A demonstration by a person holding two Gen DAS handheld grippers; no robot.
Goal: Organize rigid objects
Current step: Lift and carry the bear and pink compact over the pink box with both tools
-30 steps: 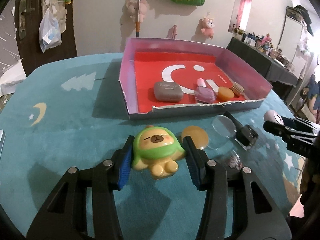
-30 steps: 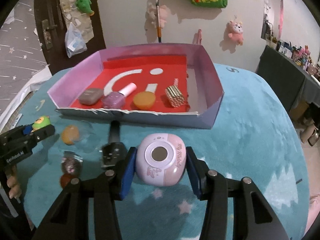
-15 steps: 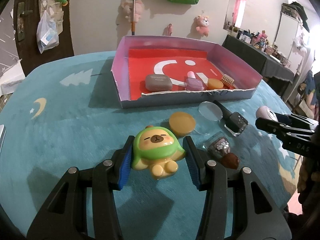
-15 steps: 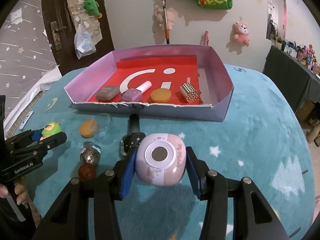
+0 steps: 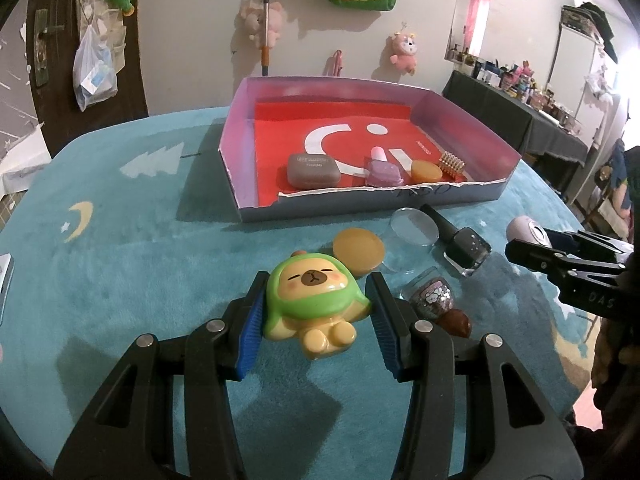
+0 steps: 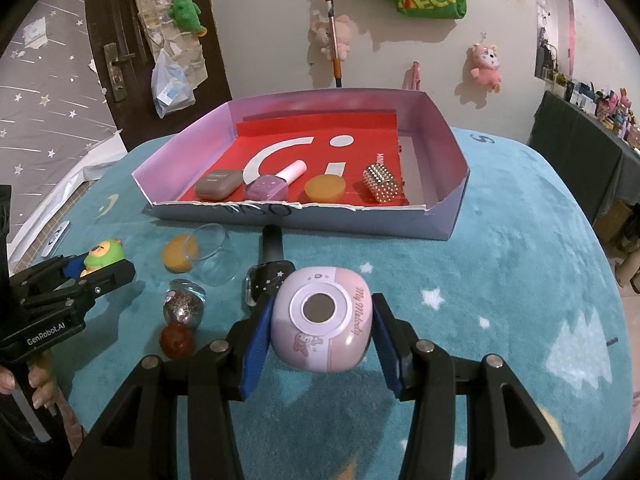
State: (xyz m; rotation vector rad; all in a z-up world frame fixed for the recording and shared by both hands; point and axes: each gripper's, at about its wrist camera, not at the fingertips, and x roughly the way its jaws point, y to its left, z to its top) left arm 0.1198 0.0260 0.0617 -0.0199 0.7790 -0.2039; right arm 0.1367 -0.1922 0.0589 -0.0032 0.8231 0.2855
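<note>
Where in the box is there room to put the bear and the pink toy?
The box is bare behind the front row, up to its back wall. The front row is crowded: grey case, purple bottle, orange disc, gold studded block. Outside, bottles crowd its front wall.

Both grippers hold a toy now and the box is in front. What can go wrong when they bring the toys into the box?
1. The left gripper pinches the rounded, glossy capybara toy only at its sides; it may slip or twist out.
2. The glass cup, black nail polish bottle and glitter bottle lie between the grippers and the box; a low path may knock them.
3. The box's near row is already filled, so the pink round case may land on those items.
</note>
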